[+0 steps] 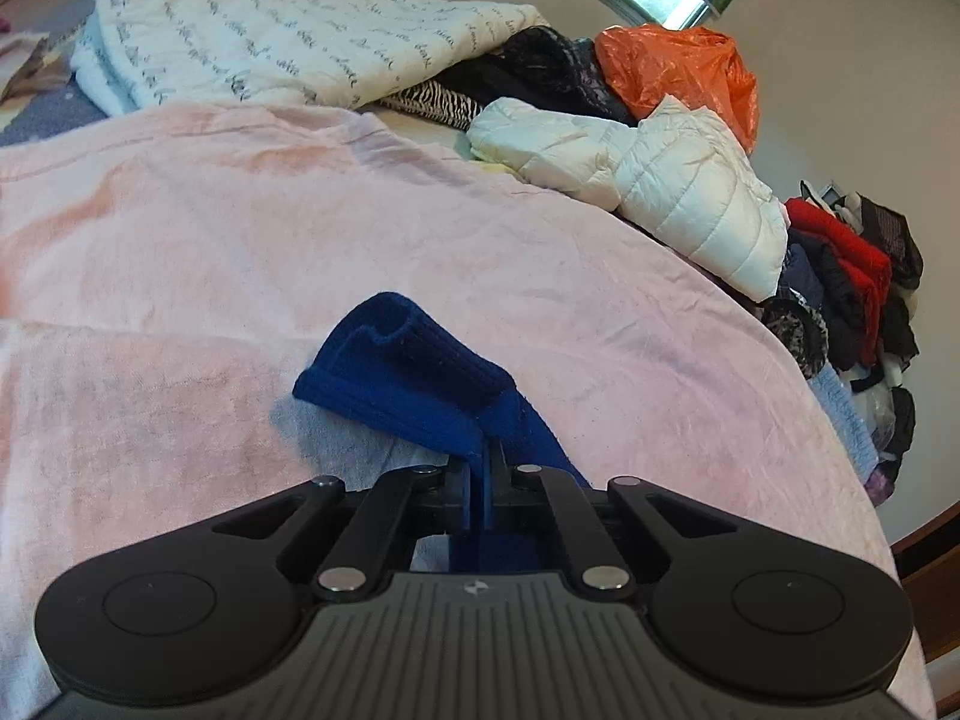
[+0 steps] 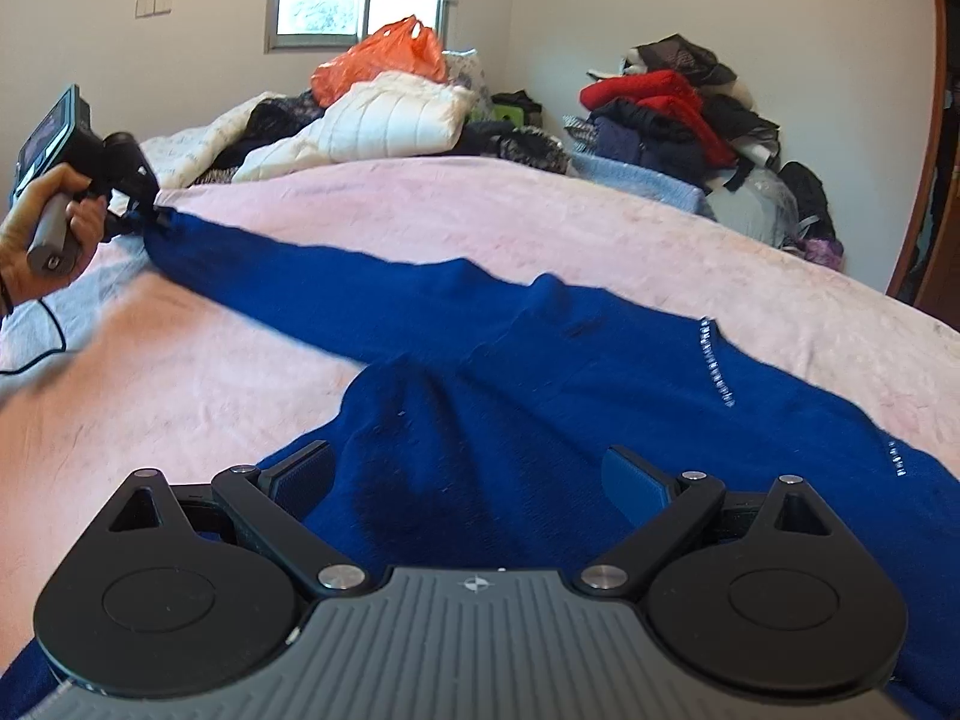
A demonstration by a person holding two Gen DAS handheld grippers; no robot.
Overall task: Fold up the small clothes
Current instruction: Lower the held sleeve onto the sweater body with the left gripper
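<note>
A dark blue knit sweater point(image 2: 540, 372) lies spread on the pink blanket point(image 2: 420, 204), with a line of small rhinestones on its front. One sleeve point(image 2: 288, 264) stretches far left to my left gripper point(image 2: 141, 213), which is shut on the sleeve's ribbed cuff point(image 1: 414, 372). In the left wrist view the left gripper point(image 1: 485, 450) pinches the cuff, which sticks out ahead of the jaws a little above the blanket point(image 1: 240, 228). My right gripper point(image 2: 474, 468) is open, its blue pads point(image 2: 306, 468) standing either side of the sweater's body, just above the fabric.
At the far side of the bed lie a white quilt with script print point(image 1: 270, 30), a white puffer jacket point(image 1: 690, 192) and an orange plastic bag point(image 1: 678, 72). A heap of red and dark clothes point(image 2: 678, 114) stands at the right, near the bed's edge.
</note>
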